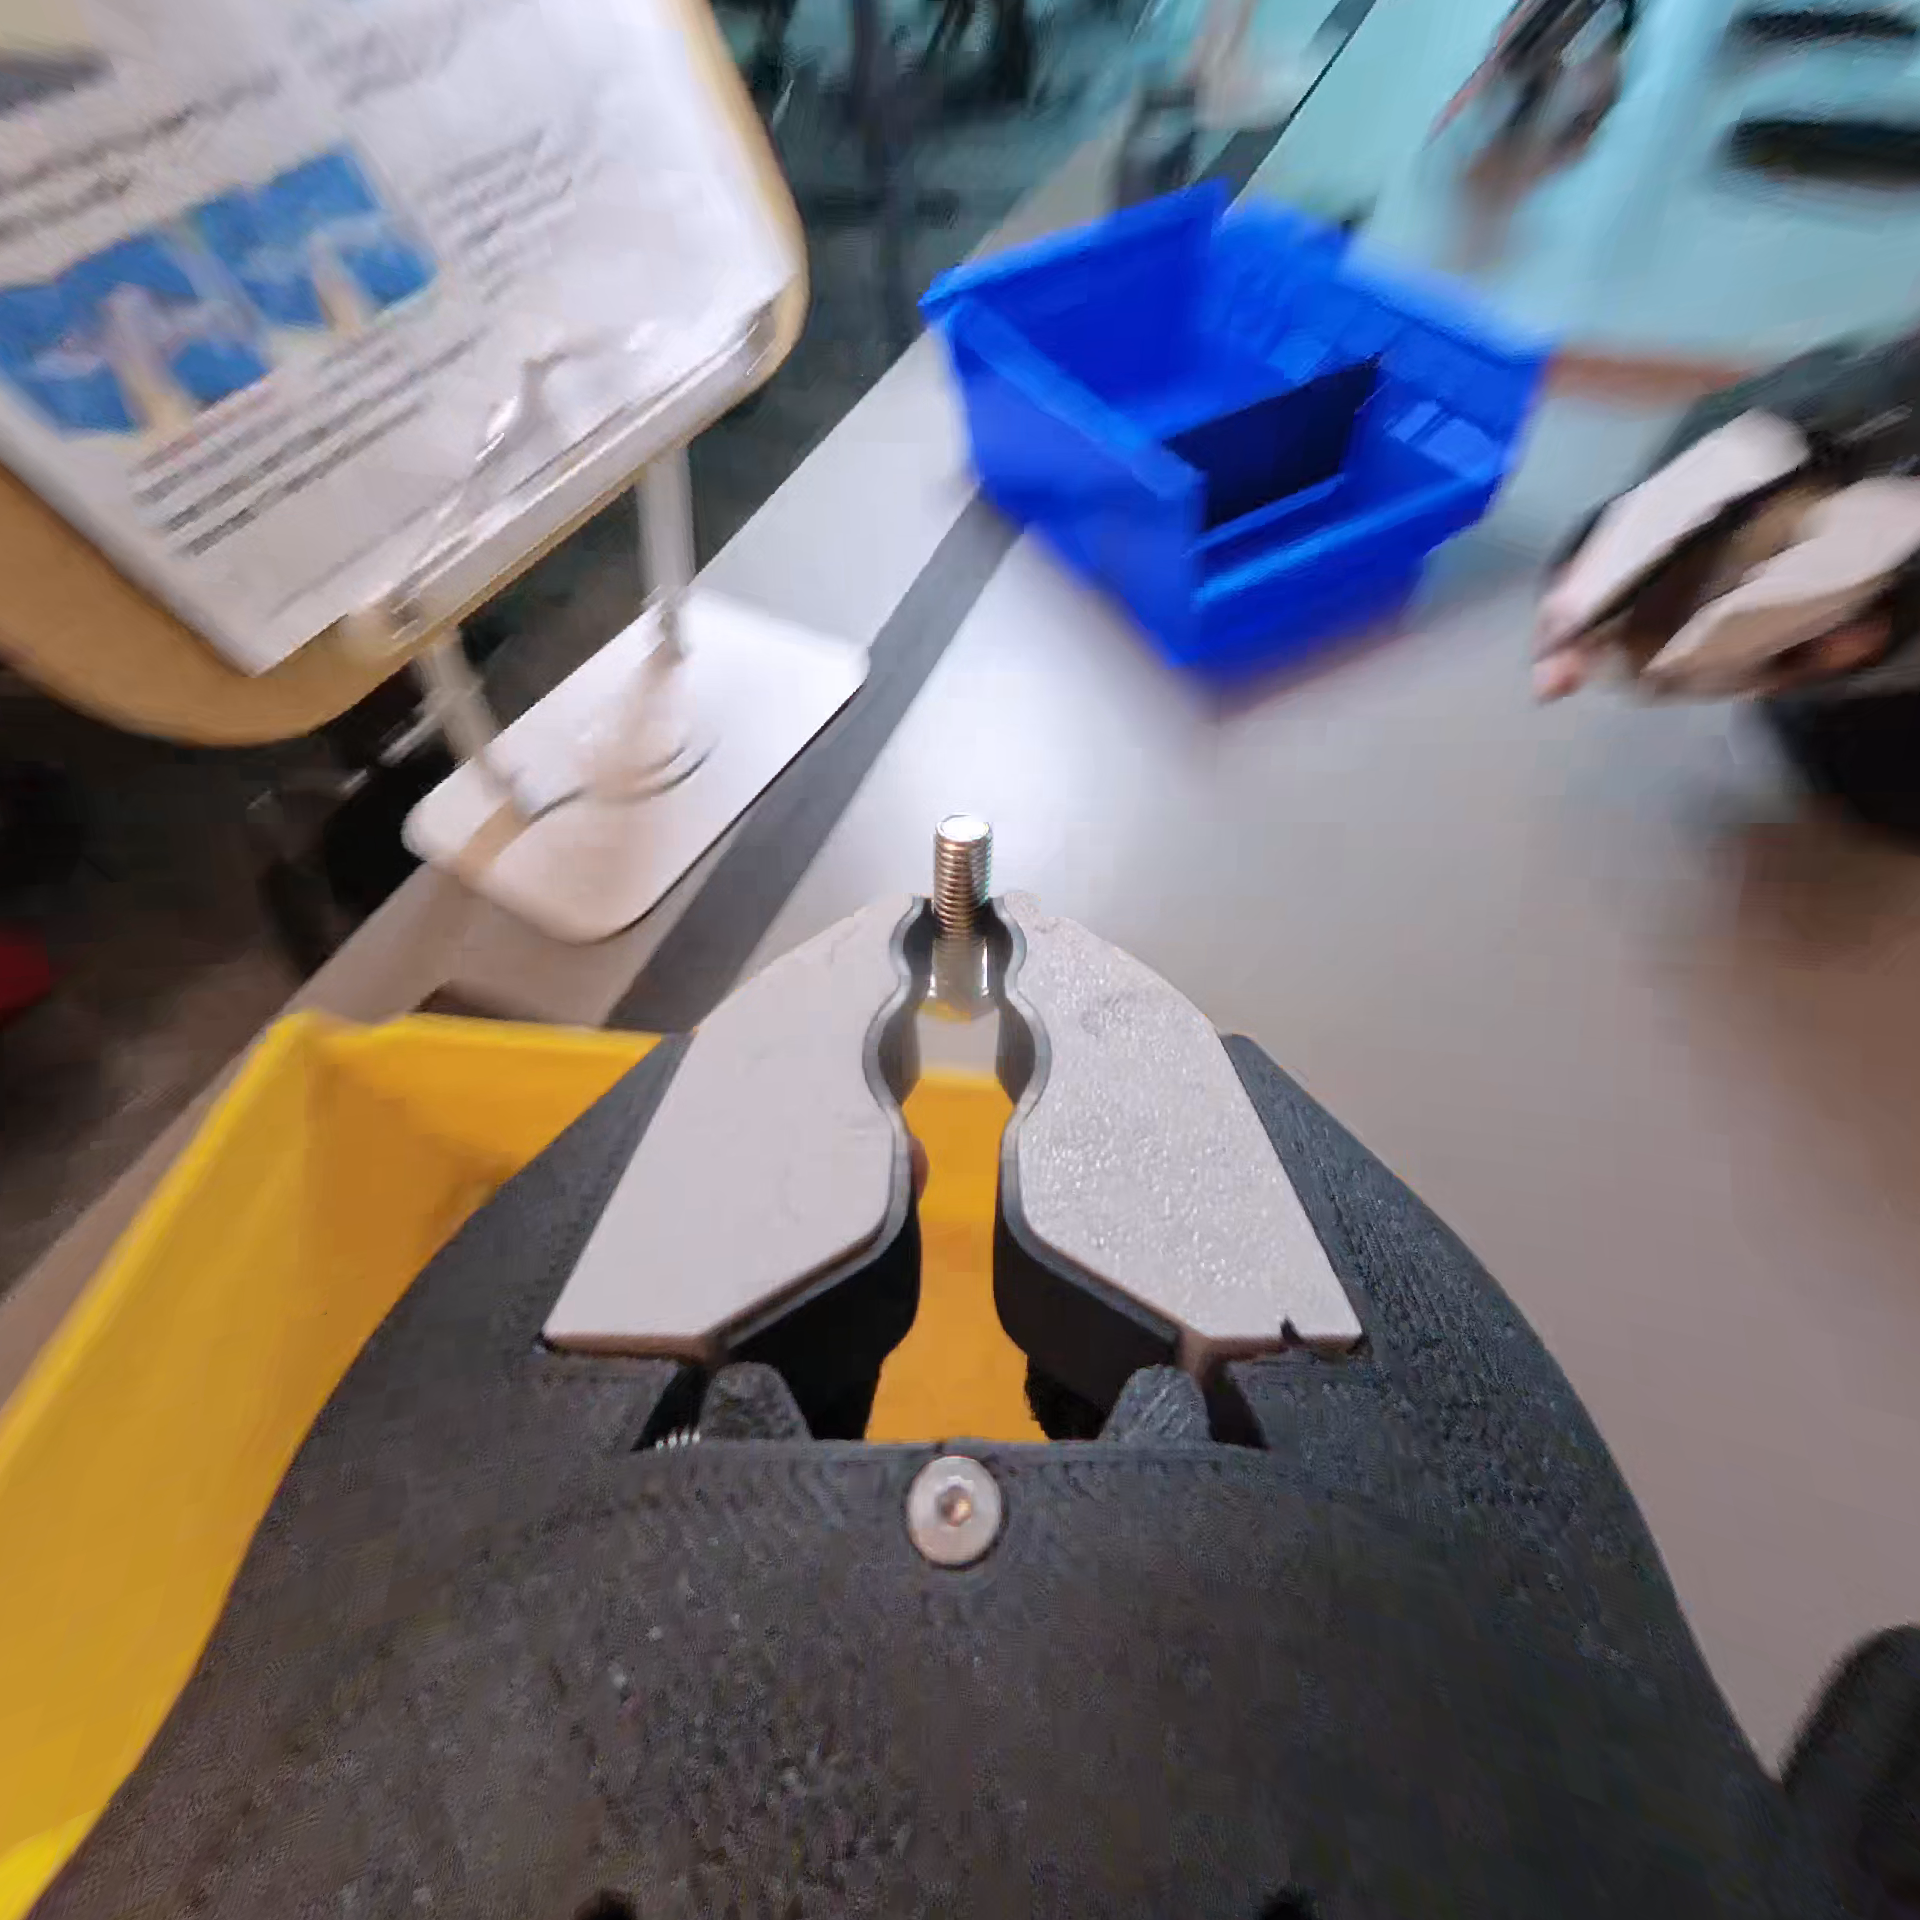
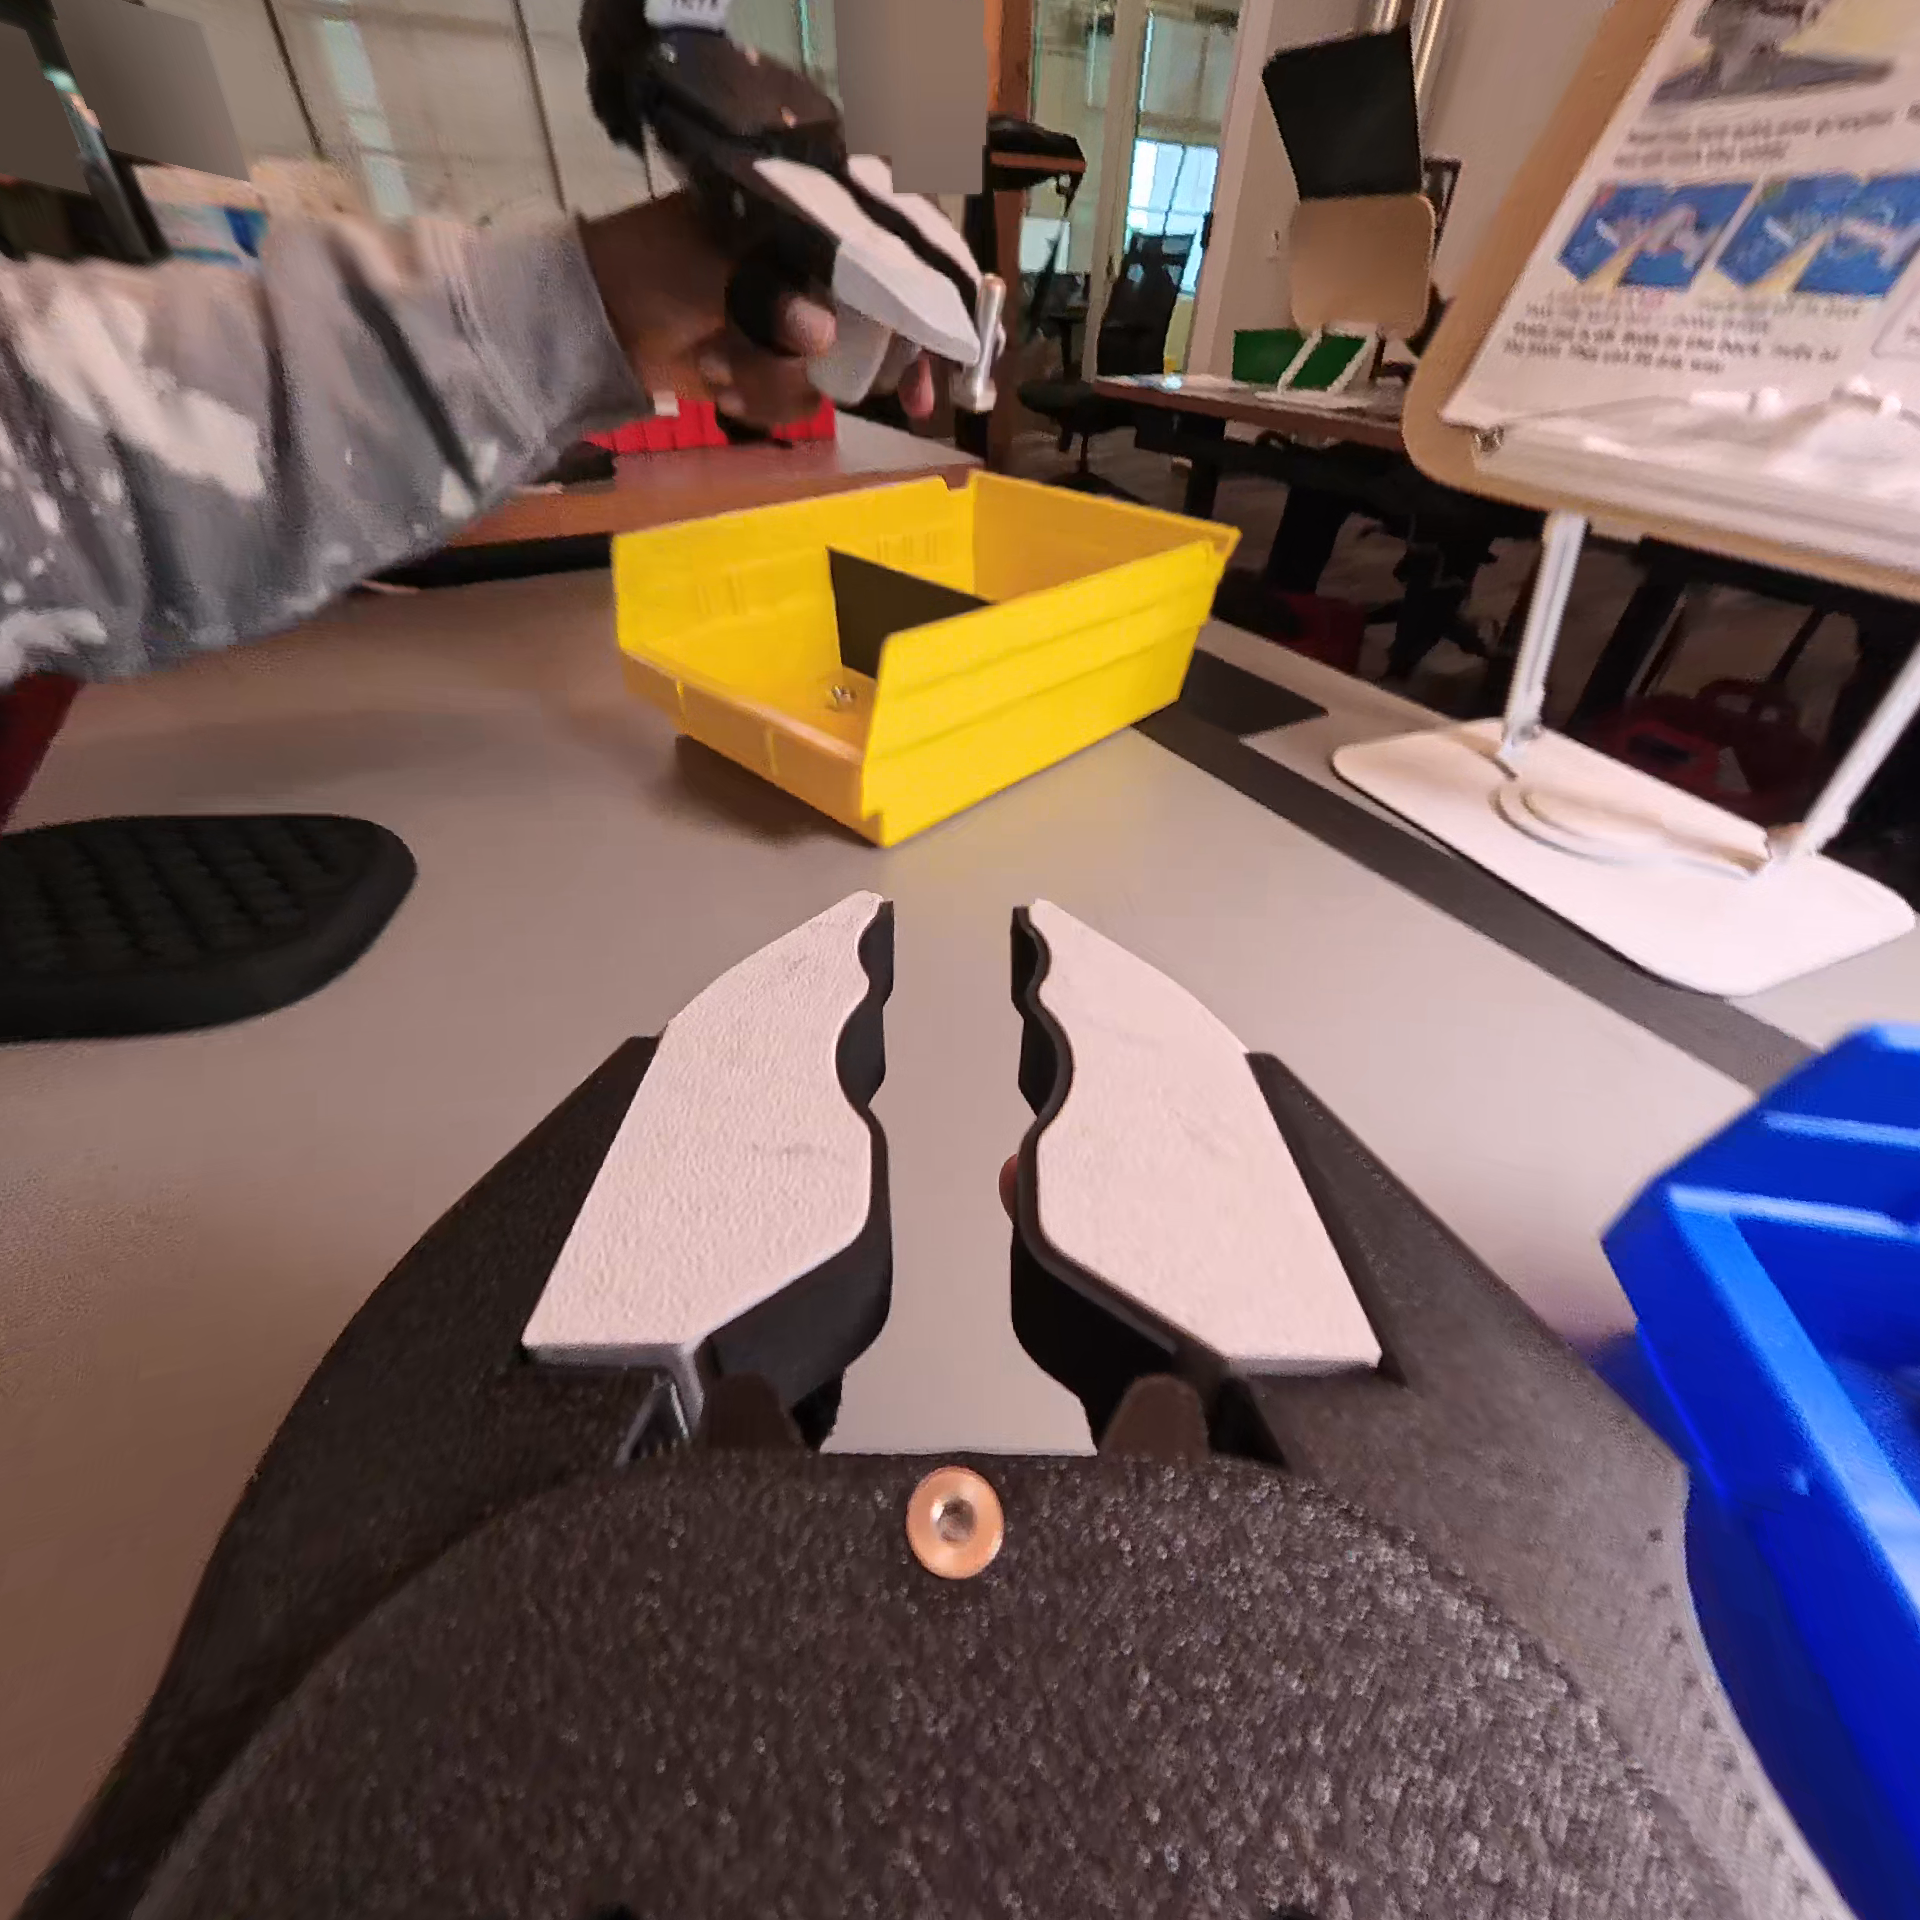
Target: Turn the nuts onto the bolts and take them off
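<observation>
My left gripper [image 1: 961,925] is shut on a steel bolt [image 1: 962,868]. Its threaded end sticks out past the fingertips, and no nut shows on it. The gripper hovers over the yellow bin [image 1: 208,1195]. In the right wrist view the left gripper [image 2: 961,338] is raised above the yellow bin [image 2: 914,644], with the bolt [image 2: 987,338] pointing down. My right gripper [image 2: 951,914] is open and empty, low over the grey table [image 2: 520,935]. It shows blurred at the right of the left wrist view [image 1: 1590,634]. A small nut [image 2: 844,694] lies inside the yellow bin.
A blue bin [image 1: 1226,416] stands on the table; its corner is close to my right gripper [image 2: 1787,1299]. A white stand holding an instruction sheet [image 2: 1662,831] is at the table's far edge. A black mat [image 2: 177,914] lies on the left. A person's sleeve [image 2: 260,416] reaches across. The left gripper's tips are roughly 25 cm from the right gripper's.
</observation>
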